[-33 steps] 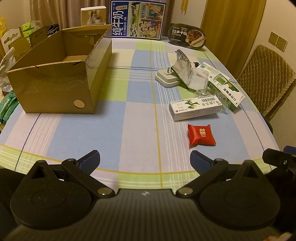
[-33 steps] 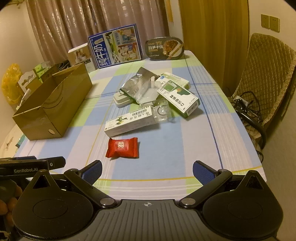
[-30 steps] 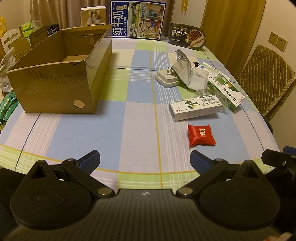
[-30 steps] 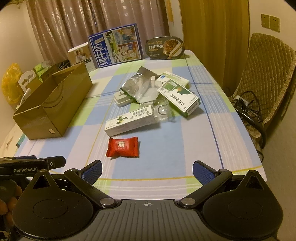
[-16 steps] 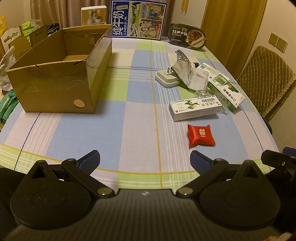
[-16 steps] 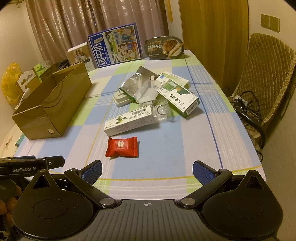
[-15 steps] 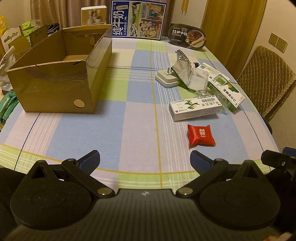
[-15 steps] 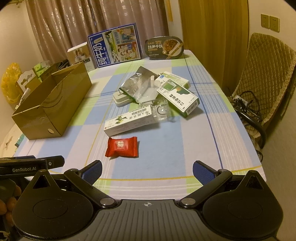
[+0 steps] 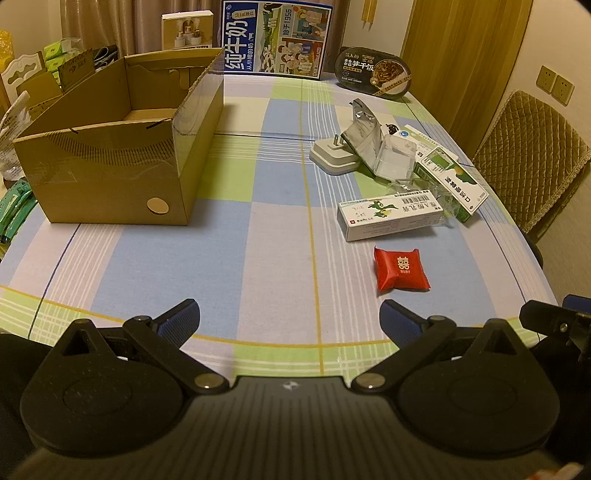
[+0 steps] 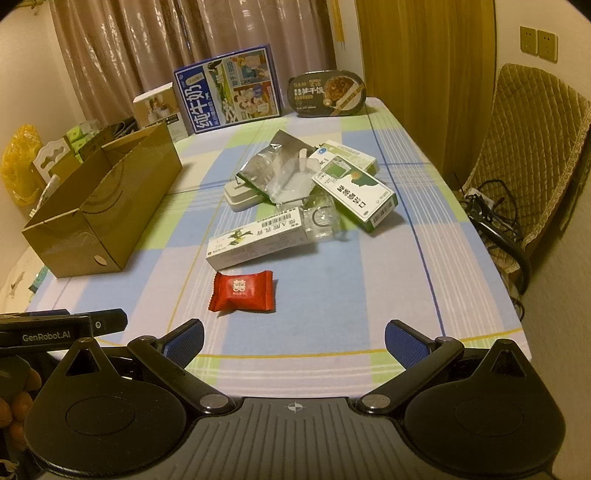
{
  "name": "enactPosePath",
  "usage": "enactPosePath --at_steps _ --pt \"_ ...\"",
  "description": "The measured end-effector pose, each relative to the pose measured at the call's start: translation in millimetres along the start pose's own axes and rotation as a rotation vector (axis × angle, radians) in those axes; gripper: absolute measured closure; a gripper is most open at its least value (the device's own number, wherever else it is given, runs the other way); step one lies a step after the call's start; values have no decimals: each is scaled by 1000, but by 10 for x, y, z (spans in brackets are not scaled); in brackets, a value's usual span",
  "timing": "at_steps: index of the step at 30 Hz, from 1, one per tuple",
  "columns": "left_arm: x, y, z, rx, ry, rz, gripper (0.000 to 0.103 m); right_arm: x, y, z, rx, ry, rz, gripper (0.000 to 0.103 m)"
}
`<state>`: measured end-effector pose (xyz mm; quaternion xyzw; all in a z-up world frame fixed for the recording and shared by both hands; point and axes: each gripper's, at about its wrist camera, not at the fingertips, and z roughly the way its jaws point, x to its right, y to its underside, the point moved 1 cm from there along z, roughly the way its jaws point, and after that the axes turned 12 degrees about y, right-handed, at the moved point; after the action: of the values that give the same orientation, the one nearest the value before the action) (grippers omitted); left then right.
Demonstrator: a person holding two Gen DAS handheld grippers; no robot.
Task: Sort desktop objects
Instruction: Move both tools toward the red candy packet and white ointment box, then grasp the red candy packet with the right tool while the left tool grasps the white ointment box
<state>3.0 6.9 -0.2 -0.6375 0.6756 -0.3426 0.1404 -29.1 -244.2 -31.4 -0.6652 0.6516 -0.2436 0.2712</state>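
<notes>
A red candy packet point(image 9: 400, 268) point(image 10: 242, 290) lies on the checked tablecloth near the front. Behind it lies a long white medicine box point(image 9: 389, 218) point(image 10: 258, 238), then a green and white box point(image 9: 450, 181) point(image 10: 354, 192), a silver foil pouch point(image 9: 364, 134) point(image 10: 264, 166), a clear plastic piece point(image 10: 319, 219) and a white charger point(image 9: 332, 158) point(image 10: 240, 195). An open cardboard box point(image 9: 110, 147) point(image 10: 99, 210) stands at the left. My left gripper point(image 9: 290, 317) is open and empty above the table's front edge. My right gripper point(image 10: 293, 338) is open and empty, just in front of the candy packet.
A blue milk carton point(image 9: 275, 40) point(image 10: 227, 94), a black meal tray point(image 9: 373, 72) point(image 10: 327, 92) and a small white box point(image 9: 186, 29) stand at the table's far edge. A quilted chair point(image 9: 528, 155) point(image 10: 532, 155) with cables stands to the right. Green packets point(image 9: 14, 206) lie left of the cardboard box.
Both grippers have barely shifted. Nothing on the table has moved, and both grippers stay open.
</notes>
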Motion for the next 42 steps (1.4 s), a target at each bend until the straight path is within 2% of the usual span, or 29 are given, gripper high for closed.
enactPosePath --at_steps 8,16,27,32,36,40,42 --pt "-12 -3 -3 -4 11 3 1 9 32 54 -6 2 -9 2" --pt "-112 -129 15 -27 36 64 2 -135 20 233 -16 -10 -72 2" --pt "-273 -380 72 27 77 132 1 -404 7 742 -57 -43 -105 2" --pt "-313 -422 142 3 50 203 1 -552 -45 951 -54 -54 -125 2" --pt "-355 -443 194 -15 44 214 1 -655 -64 1117 -47 -41 -132 2" --pt "-366 -472 242 -26 75 237 1 -727 -71 1235 -34 -34 -130 3" --pt "-365 -482 276 -36 90 242 1 -753 -69 1294 -39 -35 -134 7"
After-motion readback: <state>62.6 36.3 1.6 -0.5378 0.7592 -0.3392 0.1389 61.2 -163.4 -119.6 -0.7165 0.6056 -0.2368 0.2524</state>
